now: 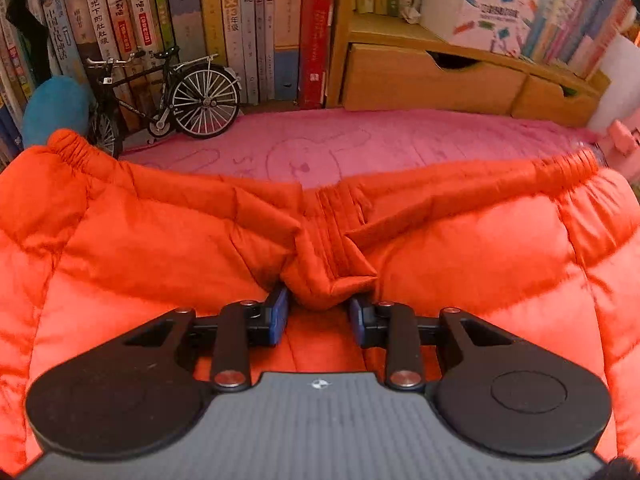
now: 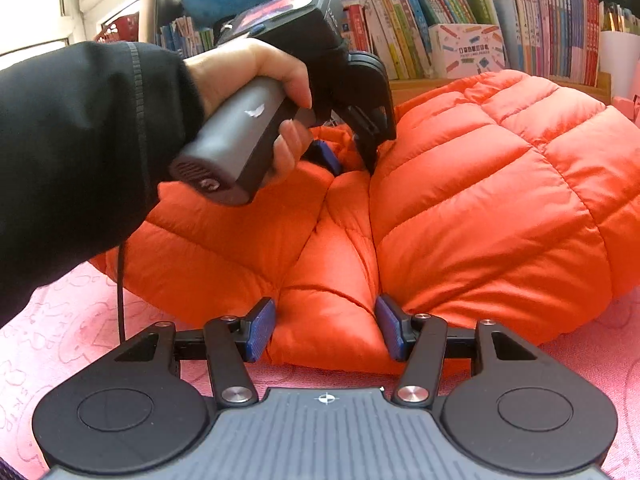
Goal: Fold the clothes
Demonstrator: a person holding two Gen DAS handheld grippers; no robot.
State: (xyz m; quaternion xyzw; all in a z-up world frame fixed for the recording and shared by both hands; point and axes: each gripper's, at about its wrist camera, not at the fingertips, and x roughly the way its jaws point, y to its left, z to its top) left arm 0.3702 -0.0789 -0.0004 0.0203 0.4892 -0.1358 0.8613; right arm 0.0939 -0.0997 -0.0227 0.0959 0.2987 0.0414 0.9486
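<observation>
An orange quilted down jacket (image 1: pixel 480 248) lies puffed up on a pink cloth (image 1: pixel 360 144). My left gripper (image 1: pixel 319 314) is shut on a bunched fold of the jacket near its elastic hem, which sags toward the pinch. In the right wrist view the same left gripper (image 2: pixel 348 162), held by a hand in a black sleeve (image 2: pixel 72 152), bites into the jacket's (image 2: pixel 480 200) far side. My right gripper (image 2: pixel 326 328) holds the near edge, with a thick padded fold filling the gap between its blue pads (image 2: pixel 262 328).
A model bicycle (image 1: pixel 172 96) and a blue plush toy (image 1: pixel 56 108) stand at the back left before a row of books (image 1: pixel 248 20). A wooden drawer unit (image 1: pixel 432 80) sits at the back right, and a pink object (image 1: pixel 624 136) at the far right edge.
</observation>
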